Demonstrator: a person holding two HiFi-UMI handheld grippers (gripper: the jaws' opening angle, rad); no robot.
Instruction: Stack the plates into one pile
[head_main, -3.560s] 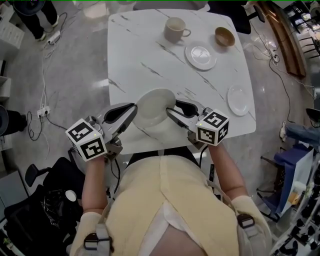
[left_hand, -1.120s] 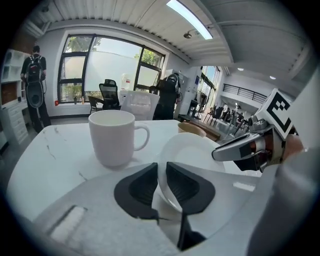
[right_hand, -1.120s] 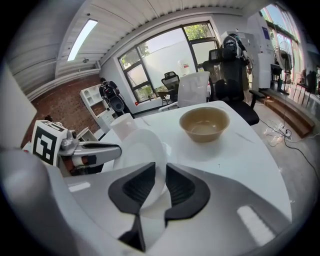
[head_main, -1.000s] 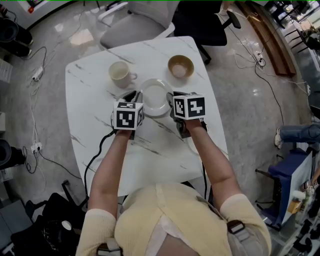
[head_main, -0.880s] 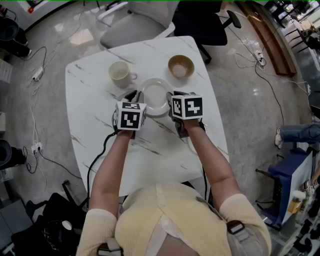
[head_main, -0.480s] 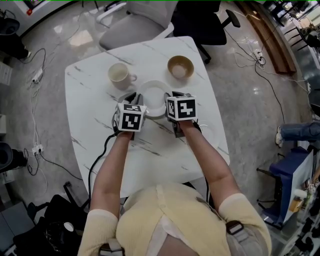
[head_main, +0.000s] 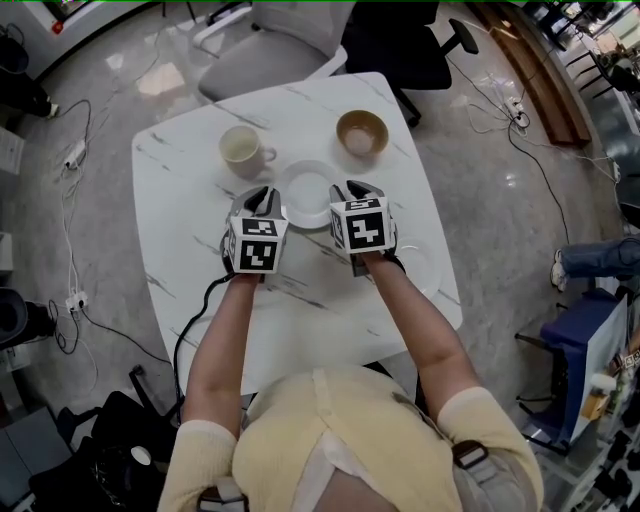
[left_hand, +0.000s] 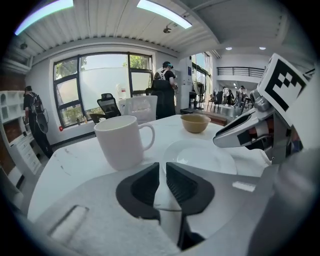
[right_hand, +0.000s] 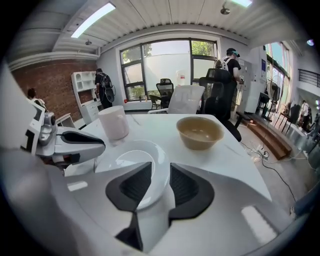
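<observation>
A white plate (head_main: 305, 192) lies flat on the marble table (head_main: 180, 240), between a mug and a bowl; I cannot tell whether another plate is under it. My right gripper (head_main: 352, 192) is at its right rim. In the right gripper view the rim (right_hand: 145, 165) runs through the gap of my right gripper (right_hand: 161, 170); the jaws are opening and the pads stand off it. My left gripper (head_main: 262, 197) is at the plate's left edge. Its jaws are closing to a narrow gap (left_hand: 163, 167), with the plate (left_hand: 200, 155) just ahead and to the right. A second small plate (head_main: 425, 262) lies right of my right arm.
A white mug (head_main: 240, 148) stands left of the plate and a tan bowl (head_main: 362, 133) behind it on the right. Office chairs (head_main: 275, 45) stand beyond the table's far edge. Cables trail over the floor at the left.
The plate came from the near table edge to its place between mug and bowl. Over the last second both grippers rolled and drew back slightly, and the right jaws spread off the rim.
</observation>
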